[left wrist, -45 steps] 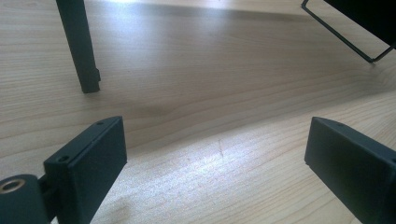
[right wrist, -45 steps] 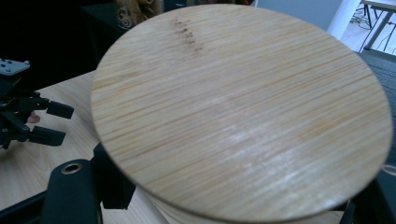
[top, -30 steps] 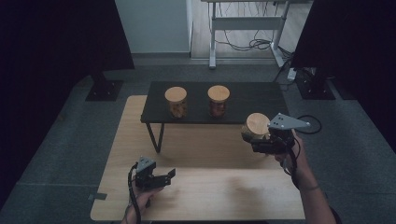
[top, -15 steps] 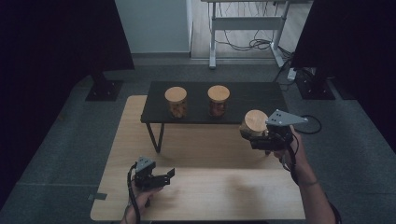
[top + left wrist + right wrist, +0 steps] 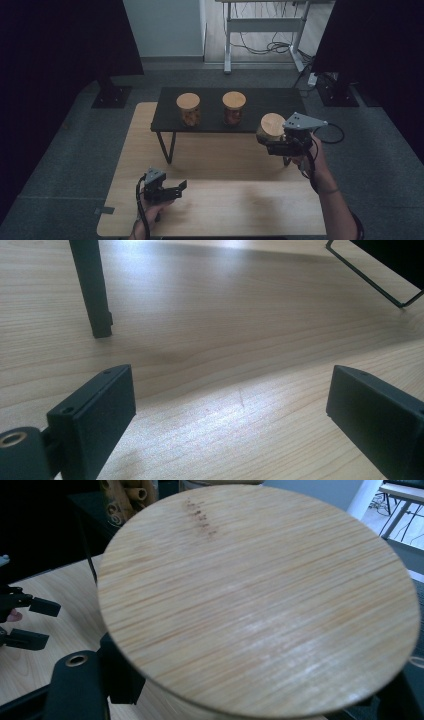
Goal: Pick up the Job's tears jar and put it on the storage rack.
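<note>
1. High view: right gripper [image 5: 270, 142] holds a wooden-lidded jar [image 5: 271, 128], fingers pinching it, above the counter [image 5: 225, 205] just beside the black shelf [image 5: 210, 125].
2. Left gripper [image 5: 175, 189] rests low over the counter, fingers spread, nothing between.

The held jar's lid [image 5: 257, 597] is pale, finely grained bamboo-like wood with a soft sheen, the table [image 5: 240, 210] is light wood-grain board, smooth and faintly glossy, the far low shelf [image 5: 210, 125] looks matt black, and the right gripper [image 5: 274, 145] is matt black plastic.
</note>
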Demonstrator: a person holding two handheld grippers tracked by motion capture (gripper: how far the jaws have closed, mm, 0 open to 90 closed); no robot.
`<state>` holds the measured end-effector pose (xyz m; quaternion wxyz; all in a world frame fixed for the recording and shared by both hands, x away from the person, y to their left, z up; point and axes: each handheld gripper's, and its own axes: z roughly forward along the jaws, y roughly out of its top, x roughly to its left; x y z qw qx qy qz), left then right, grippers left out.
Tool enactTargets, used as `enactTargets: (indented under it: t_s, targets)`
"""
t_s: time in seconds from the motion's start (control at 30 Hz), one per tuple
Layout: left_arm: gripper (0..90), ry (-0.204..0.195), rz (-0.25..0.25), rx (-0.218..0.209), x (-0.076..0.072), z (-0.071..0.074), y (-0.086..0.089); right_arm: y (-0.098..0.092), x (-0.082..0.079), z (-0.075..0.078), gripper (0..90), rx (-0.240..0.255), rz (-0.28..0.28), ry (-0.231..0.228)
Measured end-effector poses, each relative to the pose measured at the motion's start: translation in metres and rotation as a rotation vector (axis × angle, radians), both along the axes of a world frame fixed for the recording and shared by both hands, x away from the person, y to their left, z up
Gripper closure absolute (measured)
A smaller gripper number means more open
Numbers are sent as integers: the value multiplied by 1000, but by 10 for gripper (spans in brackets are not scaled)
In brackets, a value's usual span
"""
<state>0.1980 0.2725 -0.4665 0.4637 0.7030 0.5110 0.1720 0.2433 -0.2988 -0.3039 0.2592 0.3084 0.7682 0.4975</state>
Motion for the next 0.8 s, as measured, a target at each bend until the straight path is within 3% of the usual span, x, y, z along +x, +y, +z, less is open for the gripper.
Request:
enactTargets:
  t_s: [0.8]
  targets:
    - [51,5,5,5,1,-1,1,3,17,8,247,-15,-6,-5]
